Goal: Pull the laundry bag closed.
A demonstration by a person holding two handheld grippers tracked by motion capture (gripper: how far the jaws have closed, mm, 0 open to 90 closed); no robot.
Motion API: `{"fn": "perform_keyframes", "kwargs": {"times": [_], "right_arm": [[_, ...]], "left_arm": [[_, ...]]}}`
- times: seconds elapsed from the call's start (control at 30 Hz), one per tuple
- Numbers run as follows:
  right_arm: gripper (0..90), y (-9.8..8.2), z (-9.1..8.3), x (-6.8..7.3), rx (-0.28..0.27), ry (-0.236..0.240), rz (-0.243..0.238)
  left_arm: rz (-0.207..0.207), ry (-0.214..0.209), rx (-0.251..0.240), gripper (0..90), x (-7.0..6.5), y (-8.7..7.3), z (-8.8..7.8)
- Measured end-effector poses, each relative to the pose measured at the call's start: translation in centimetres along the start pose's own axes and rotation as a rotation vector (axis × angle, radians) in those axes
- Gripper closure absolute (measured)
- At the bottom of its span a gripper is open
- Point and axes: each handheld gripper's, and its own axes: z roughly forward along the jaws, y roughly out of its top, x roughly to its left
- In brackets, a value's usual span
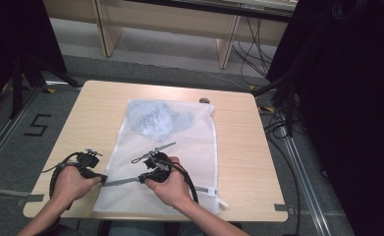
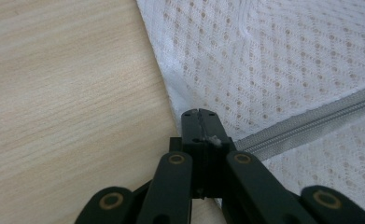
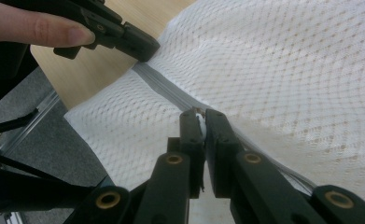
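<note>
Soft, light mesh laundry bag [image 1: 179,147]: left gripper [image 2: 200,116] fingers pinching the zipper [image 2: 311,123] end, right gripper [image 3: 200,116] fingers pinching probably the zipper pull.

One white mesh laundry bag [image 1: 179,147] with one grey zipper [image 1: 123,181], two grippers, one wooden table [image 1: 238,147].

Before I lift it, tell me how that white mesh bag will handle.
The white mesh bag will probably be floppy: it lies flat and rippled on the table. It is likely light, being thin open netting. The bundled cloth at its far end may slide and pull that end down if you lift by the zipper.
</note>
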Motion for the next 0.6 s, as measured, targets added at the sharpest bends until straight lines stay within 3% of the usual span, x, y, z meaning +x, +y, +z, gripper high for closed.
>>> {"fn": "perform_keyframes", "kwargs": {"times": [0.03, 0.07, 0.4, 0.5, 0.6], "right_arm": [[87.1, -0.02, -0.16, 0.16, 0.013, -0.006, 0.026], [87.1, -0.04, -0.13, -0.03, -0.001, -0.002, -0.005], [87.1, -0.25, -0.4, -0.49, -0.003, 0.004, 0.002], [87.1, -0.34, -0.38, -0.73, -0.016, 0.003, -0.026], [87.1, -0.47, -0.59, -0.62, 0.0, 0.003, 0.016]], "left_arm": [[0.003, -0.003, -0.002, 89.9, 0.02, -0.01, 0.01], [0.004, -0.003, -0.001, 89.9, 0.02, -0.01, 0.01], [0.0, -0.003, -0.004, 89.9, 0.03, -0.02, 0.02], [0.003, -0.005, -0.004, 89.9, 0.06, -0.02, 0.02], [0.008, -0.005, -0.004, 89.9, 0.09, -0.01, 0.02]]}}
